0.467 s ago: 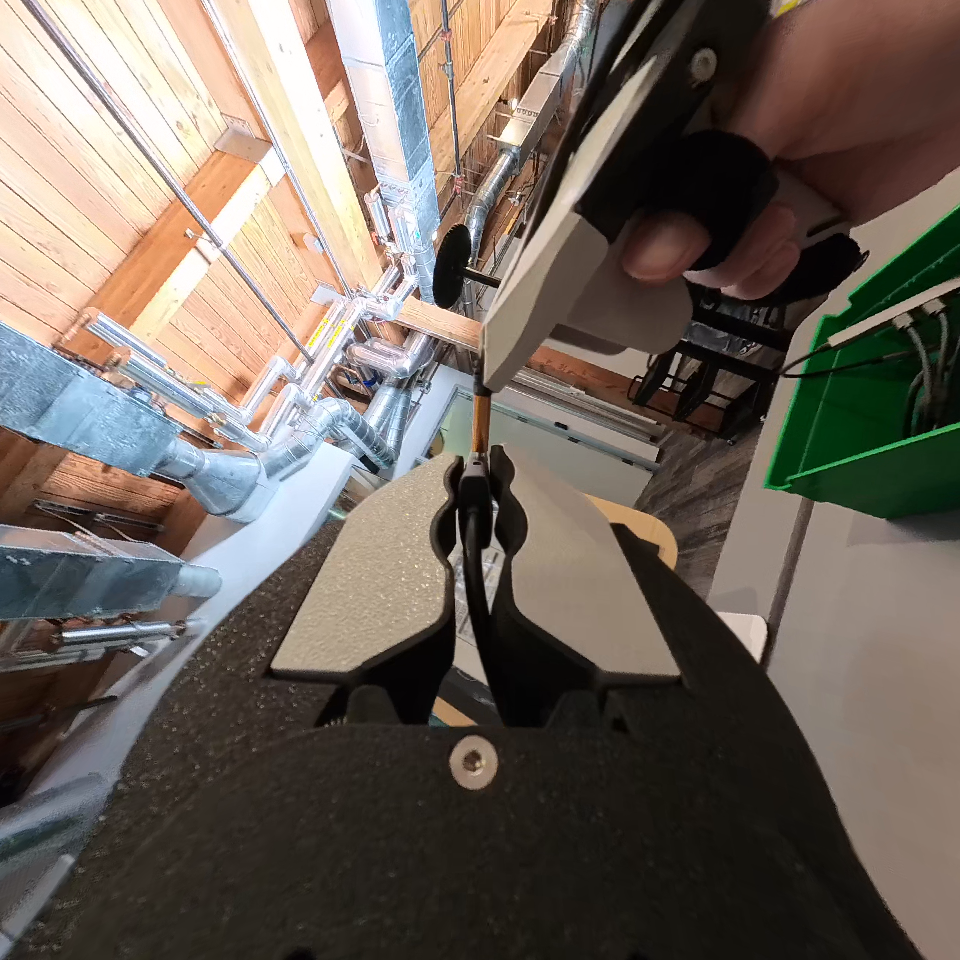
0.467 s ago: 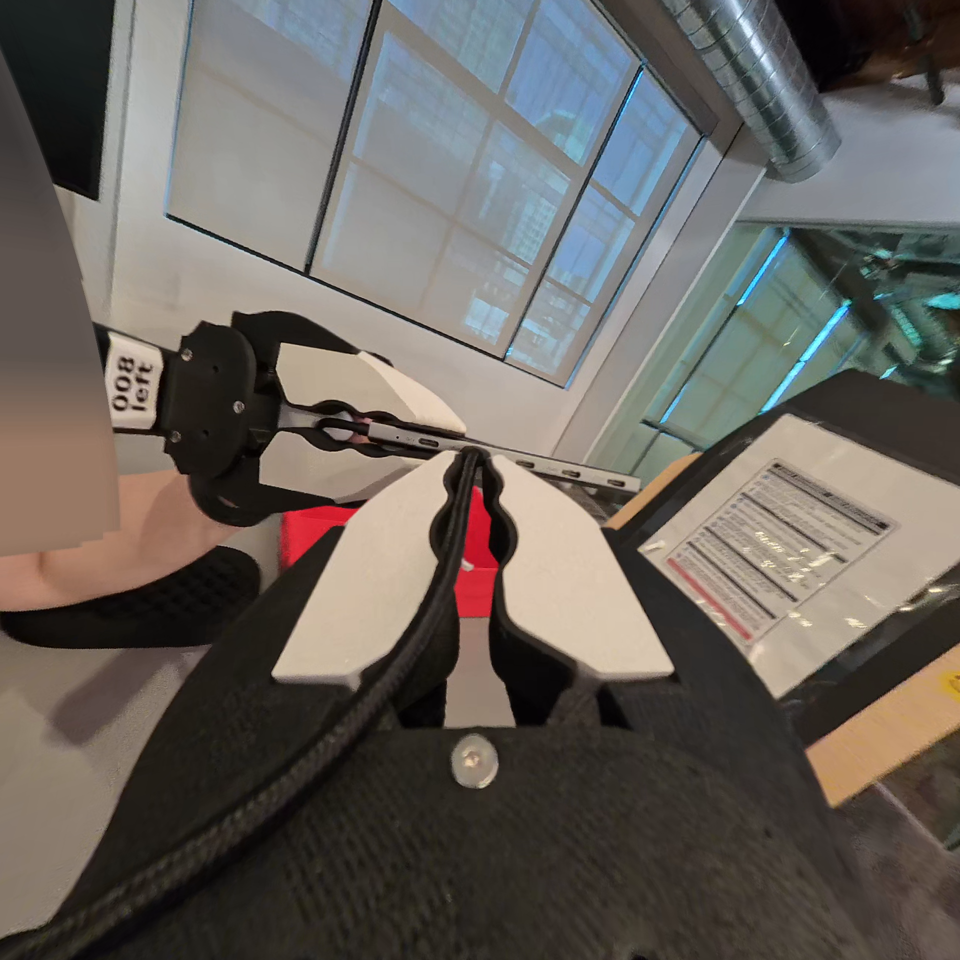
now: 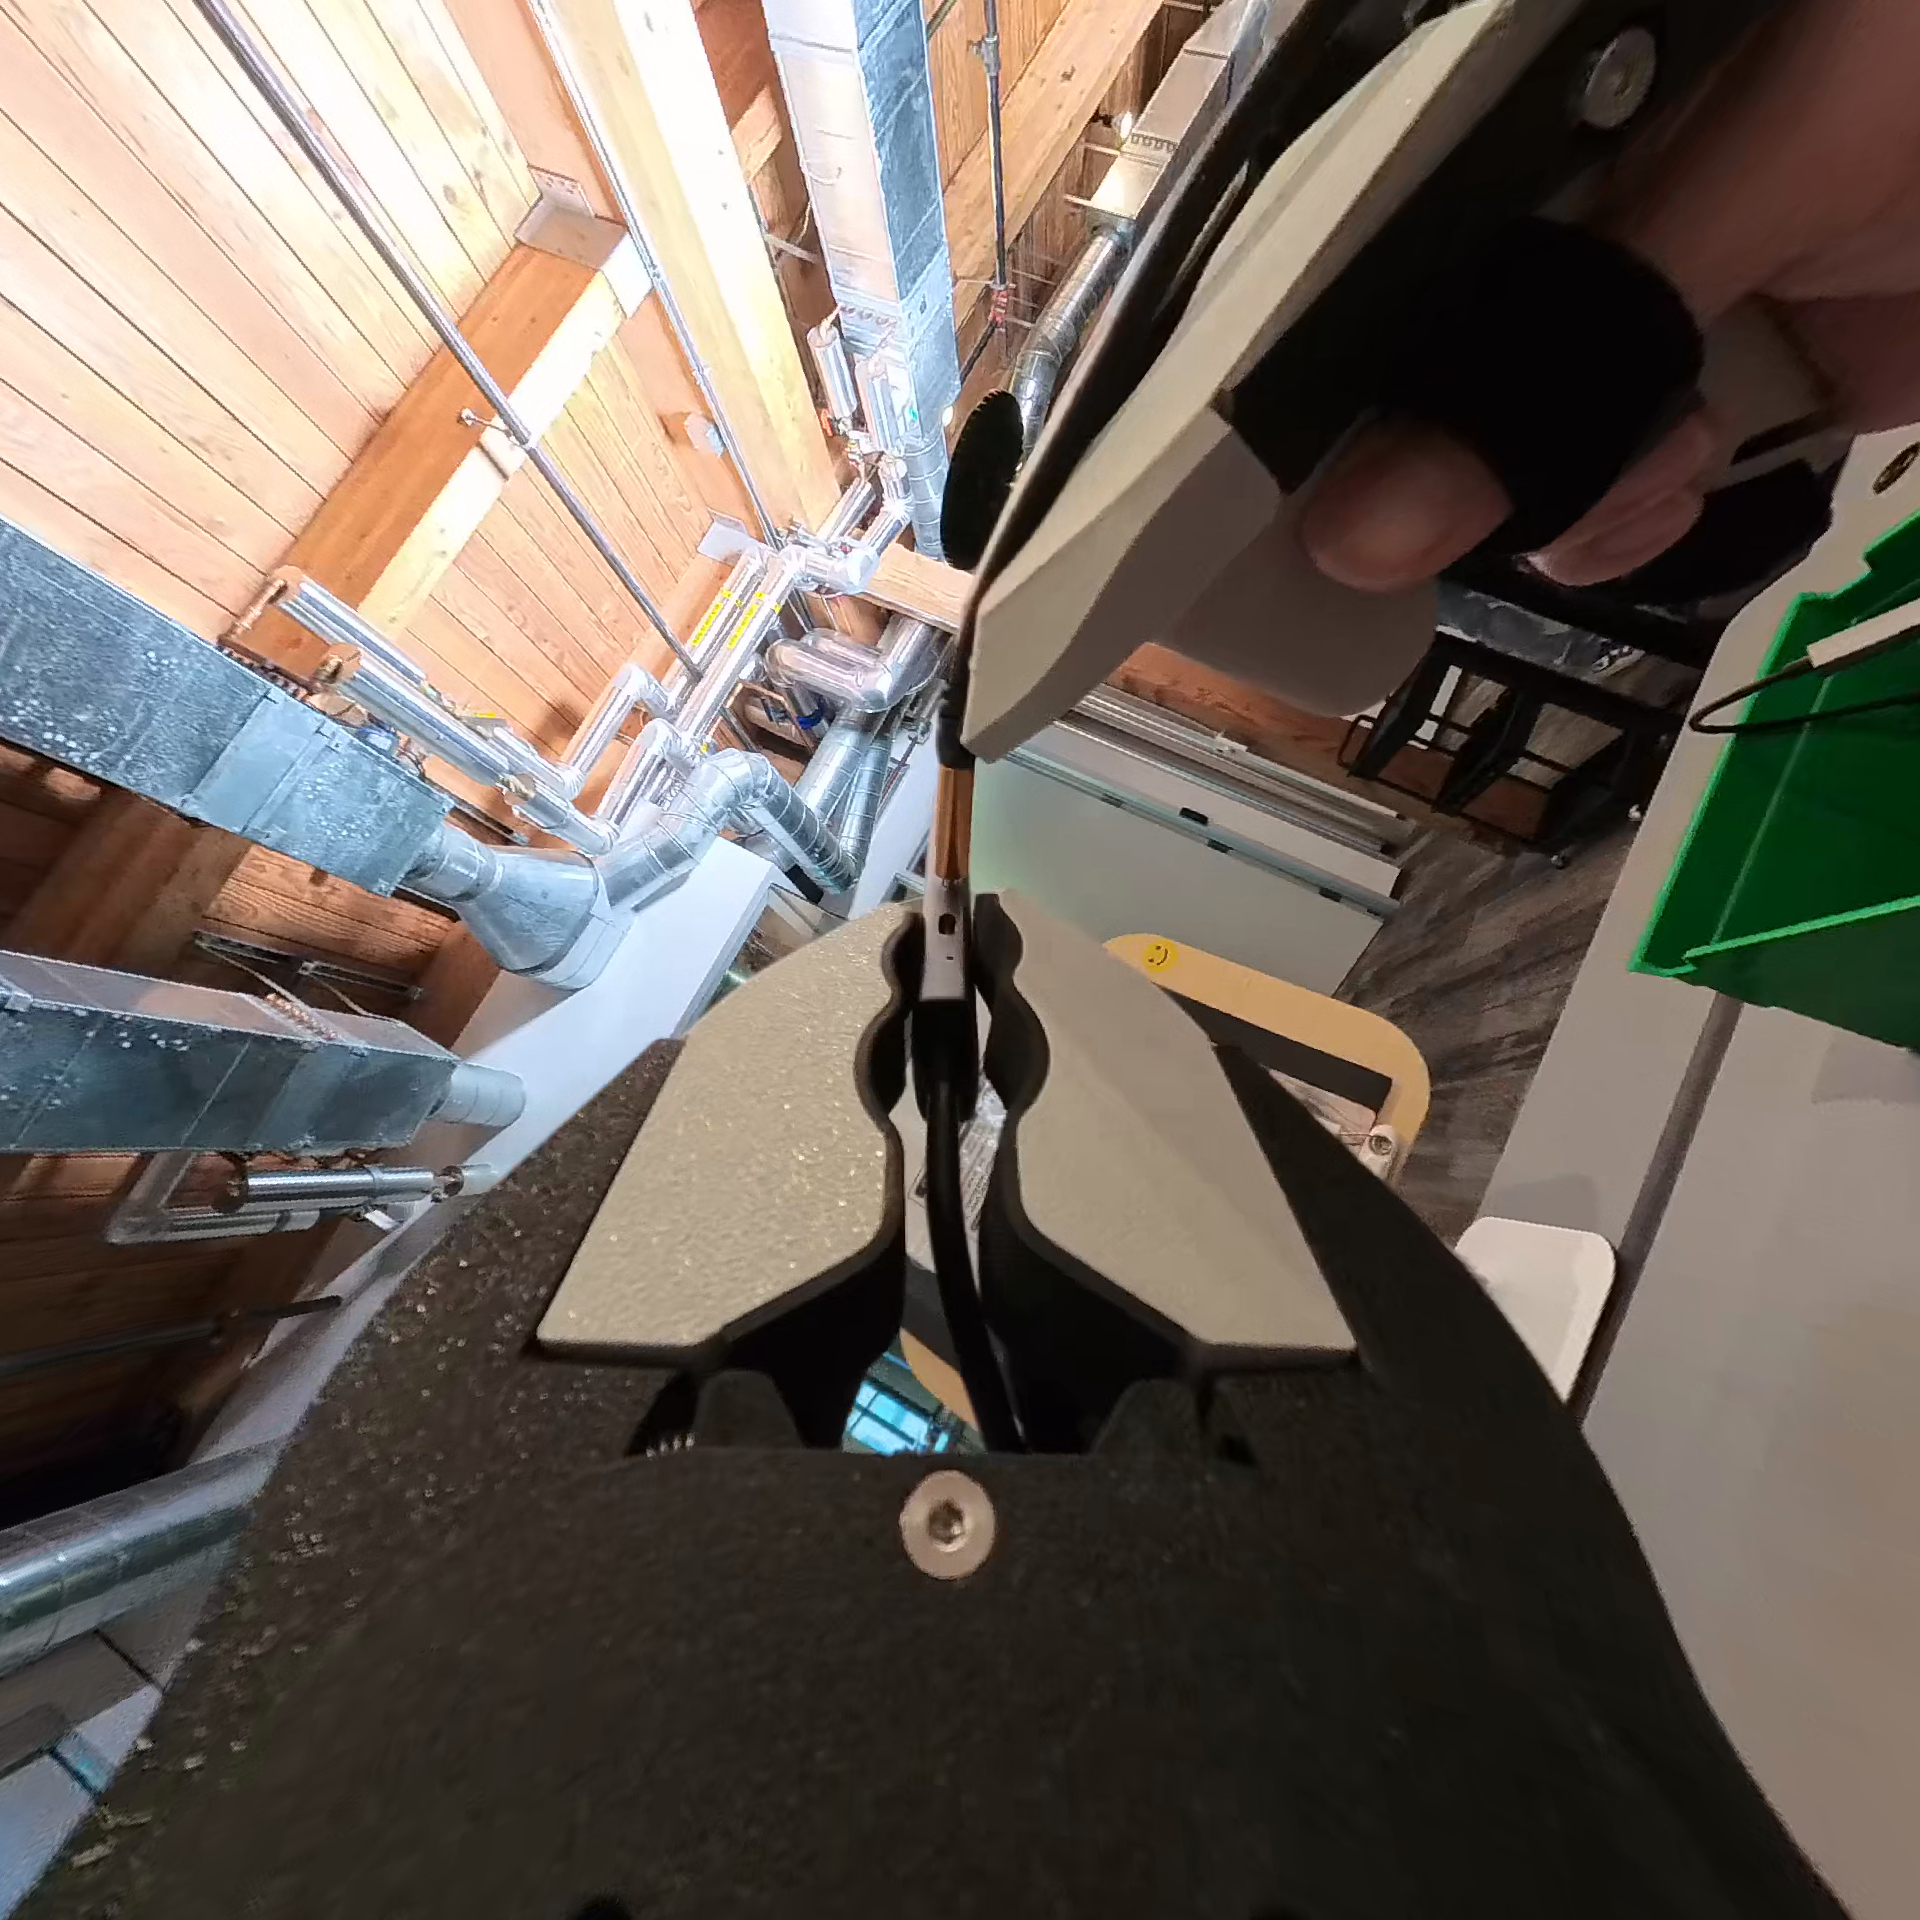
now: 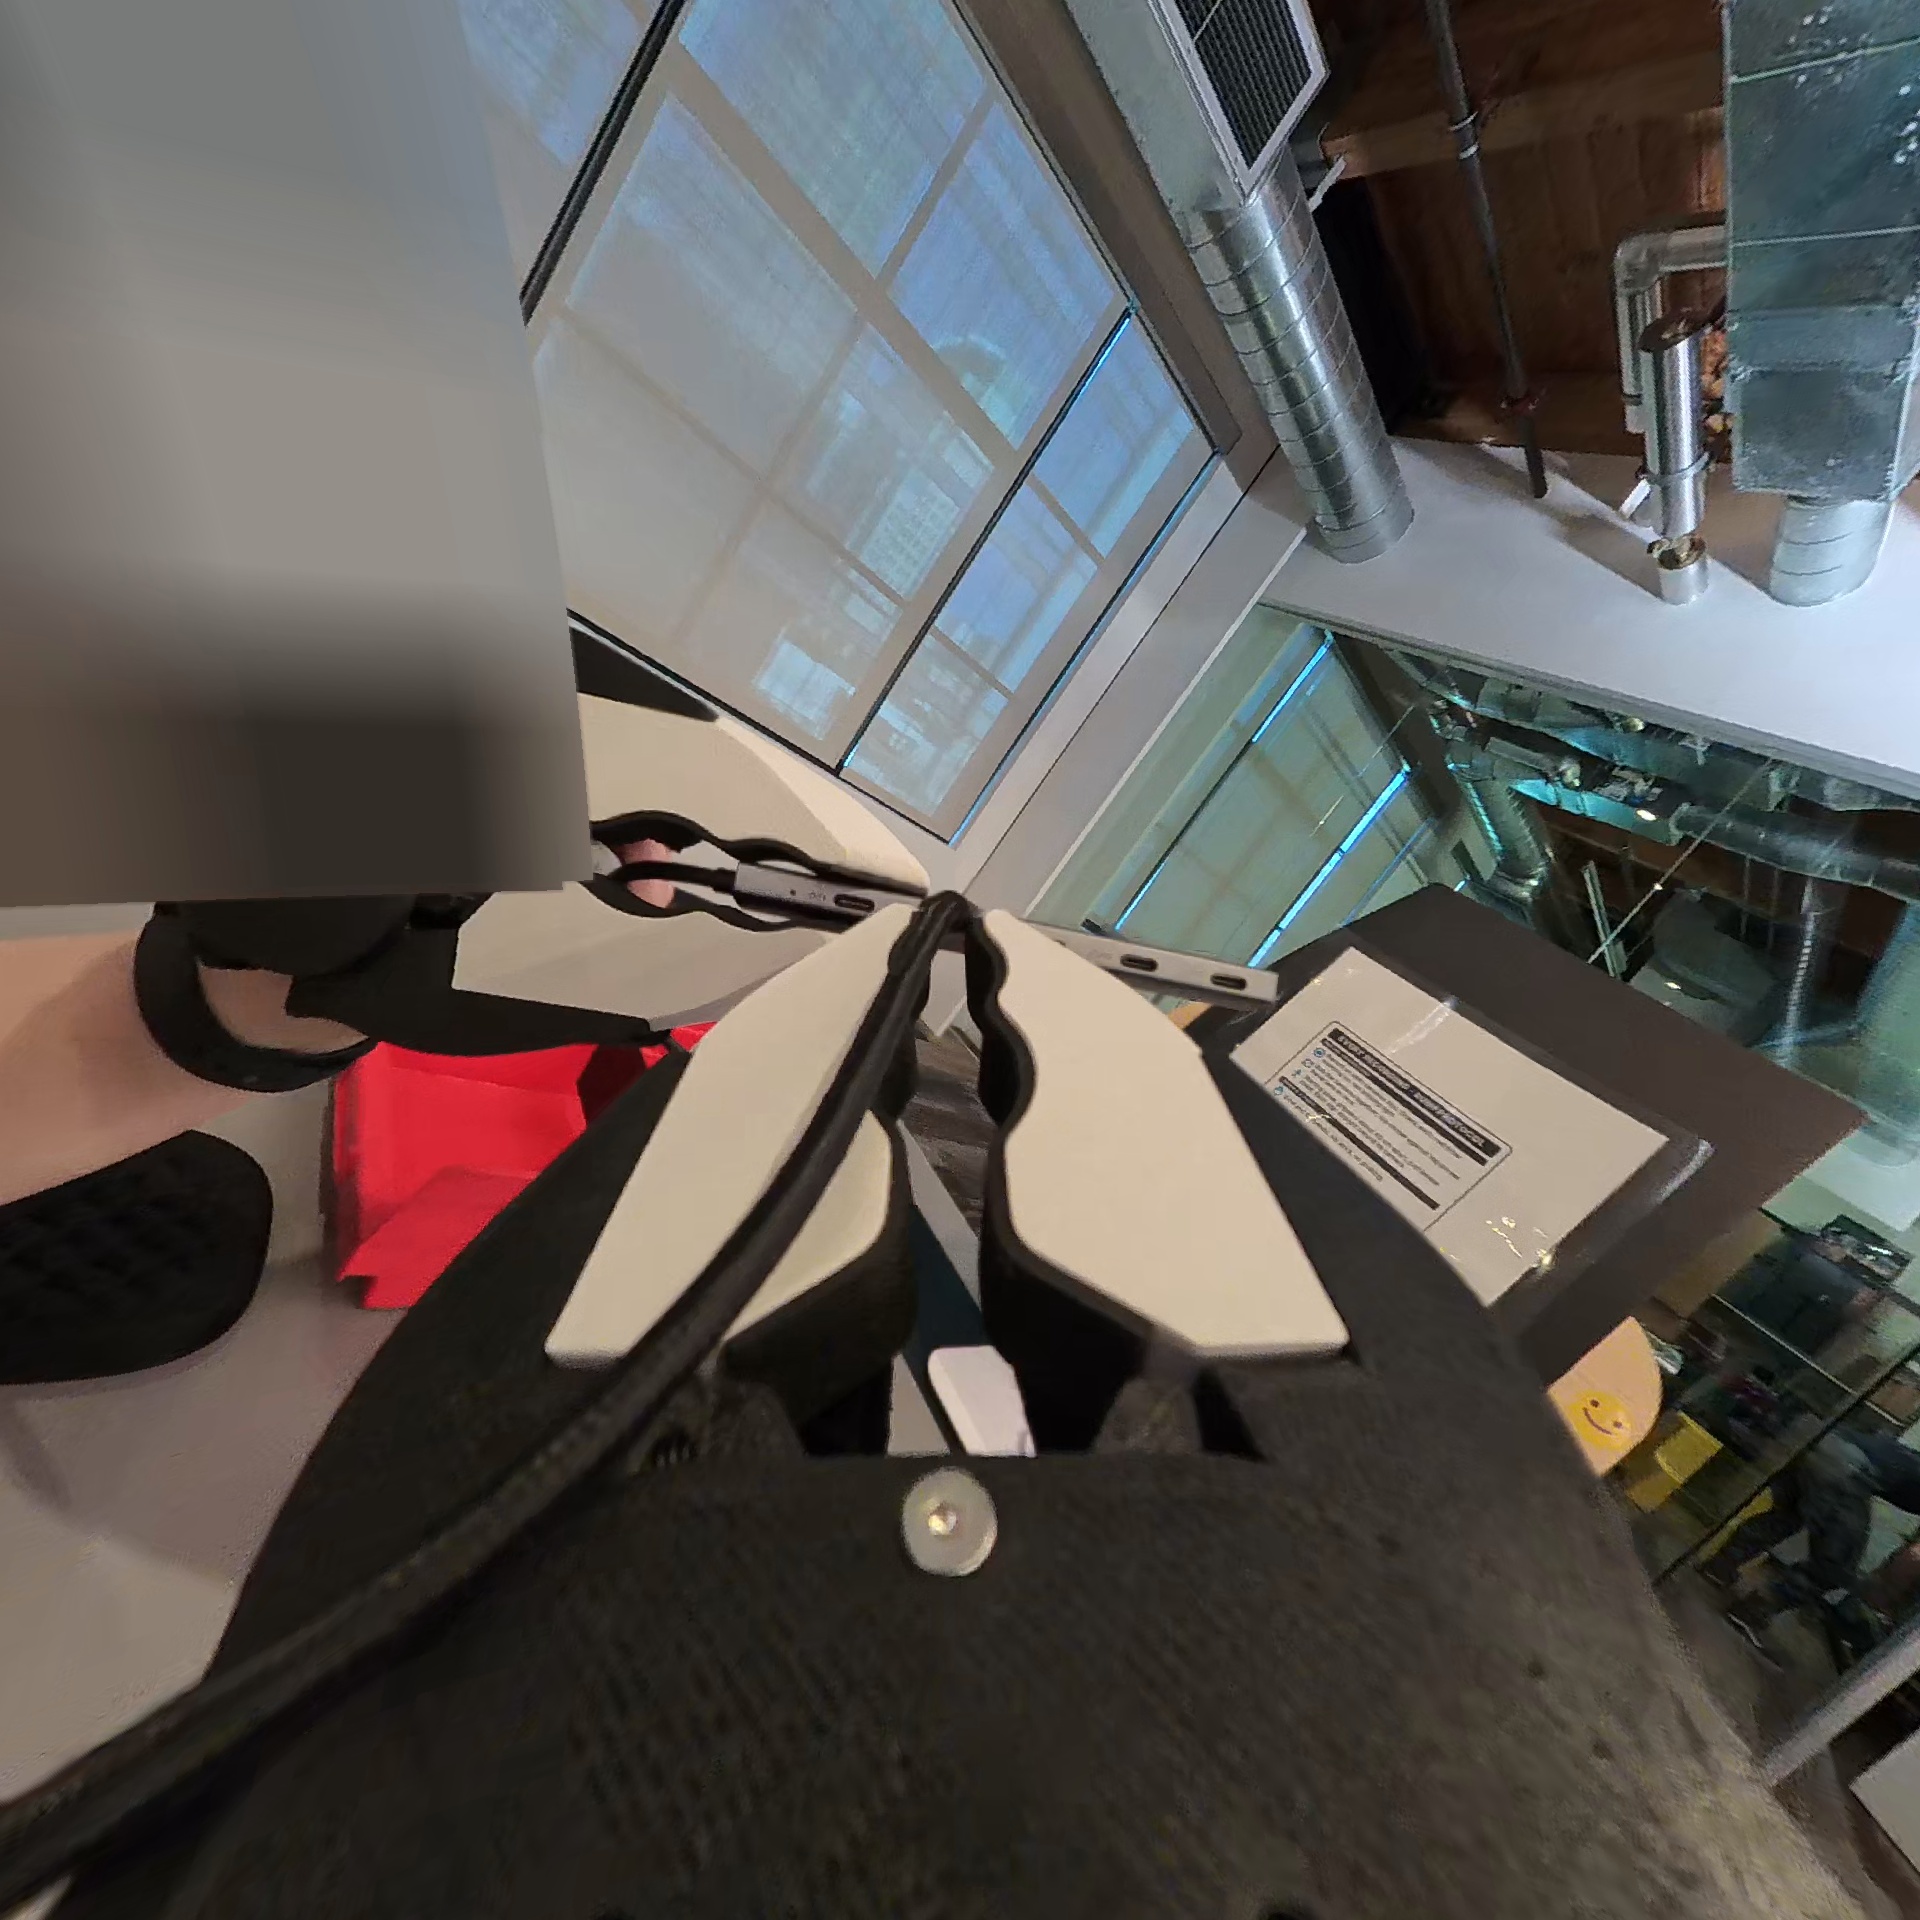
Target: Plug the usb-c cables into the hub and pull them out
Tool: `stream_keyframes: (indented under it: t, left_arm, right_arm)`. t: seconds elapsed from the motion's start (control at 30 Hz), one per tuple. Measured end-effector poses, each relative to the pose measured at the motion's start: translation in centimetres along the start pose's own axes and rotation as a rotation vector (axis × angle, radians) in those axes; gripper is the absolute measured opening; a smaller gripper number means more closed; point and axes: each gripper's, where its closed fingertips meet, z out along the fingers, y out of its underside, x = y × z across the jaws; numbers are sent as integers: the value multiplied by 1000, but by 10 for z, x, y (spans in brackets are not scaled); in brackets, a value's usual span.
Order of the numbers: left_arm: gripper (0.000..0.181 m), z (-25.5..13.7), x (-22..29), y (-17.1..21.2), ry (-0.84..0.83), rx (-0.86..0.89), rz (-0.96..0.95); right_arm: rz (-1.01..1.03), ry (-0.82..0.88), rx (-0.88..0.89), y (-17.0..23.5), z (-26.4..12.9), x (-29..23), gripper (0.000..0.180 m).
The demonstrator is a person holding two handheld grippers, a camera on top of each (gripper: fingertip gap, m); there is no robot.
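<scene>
In the left wrist view my left gripper (image 3: pixel 948 920) is shut on one end of the slim grey hub (image 3: pixel 948 940), seen edge-on; the hub's own black cord (image 3: pixel 951 1226) runs back between the fingers. My right gripper (image 3: pixel 1081 613), held by a hand, meets the hub's far part from above. In the right wrist view my right gripper (image 4: pixel 948 920) is shut on a black braided usb-c cable (image 4: pixel 790 1174), its plug end right at the hub's side (image 4: pixel 1164 961). Whether the plug sits in a port is hidden by my fingertips. The left gripper (image 4: pixel 717 883) holds the hub's left end.
A green bin (image 3: pixel 1808 831) with cables stands on the grey table at the right of the left wrist view. A red bin (image 4: pixel 468 1132) sits below the left gripper. A dark board with a printed sheet (image 4: pixel 1455 1122) stands to the right. Both cameras point up at ceiling ducts and windows. Left and right tips are no more than a few centimetres apart.
Both grippers have tilted and risen together, so more ceiling shows. The right gripper looks closer in the left wrist view. Both grips are unchanged, cable tip still at the hub.
</scene>
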Motion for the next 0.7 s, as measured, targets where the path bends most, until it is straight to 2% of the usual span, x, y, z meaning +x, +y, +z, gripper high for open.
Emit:
stream_keyframes:
  t: [0.03, 0.5, 0.7]
  left_arm:
    - [9, 0, -1, 1, 0, -4, 6]
    - [9, 0, -9, 4, -26, -67, -19]
    - [9, -1, -10, 6, -41, -73, 57]
  right_arm:
    - [-5, 2, -4, 0, 0, 0, 7]
    - [-222, 117, 1, -9, 4, -6, 7]
    - [-116, 106, -31, -9, 7, -4, 8]
